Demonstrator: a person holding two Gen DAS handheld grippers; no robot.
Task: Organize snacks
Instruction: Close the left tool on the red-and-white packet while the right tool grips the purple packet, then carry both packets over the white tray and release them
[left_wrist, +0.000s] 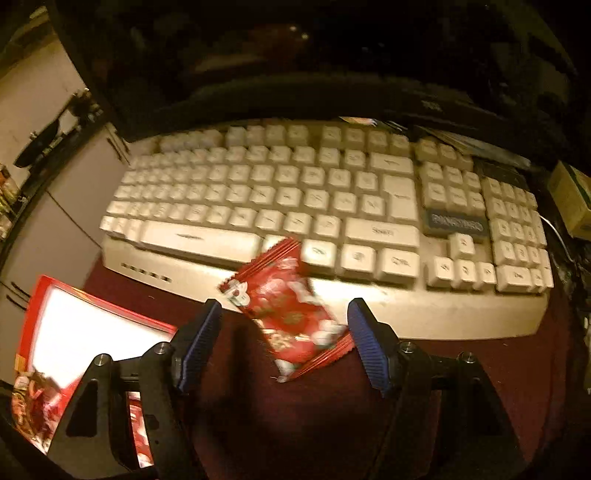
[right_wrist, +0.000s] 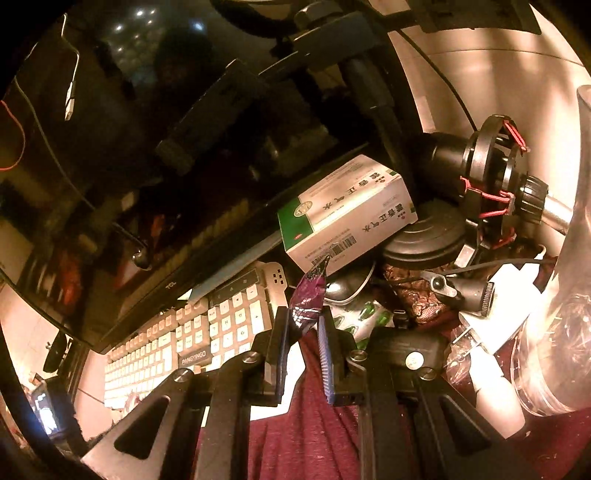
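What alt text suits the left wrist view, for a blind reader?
An open hand-held gripper frames a red snack packet lying partly on a white keyboard. A red tray sits lower left on a maroon cloth.

The red snack packet (left_wrist: 291, 314) was smeared by motion blur, so its print could not be read, and whether it lay against the white keyboard (left_wrist: 295, 192) or hung clear of it could not be told. The keyboard's key legends were blurred too. Left of the keyboard, the red-rimmed box (left_wrist: 92, 325) was cut off by the frame edge and partly hidden behind the left gripper (left_wrist: 284, 339); its contents were indistinct. In the right wrist view, the purple wrapper's (right_wrist: 308, 299) lower end was hidden between the right gripper's (right_wrist: 303, 354) pads. Beyond the keyboard, the monitor (right_wrist: 122, 155) showed only dark reflections.
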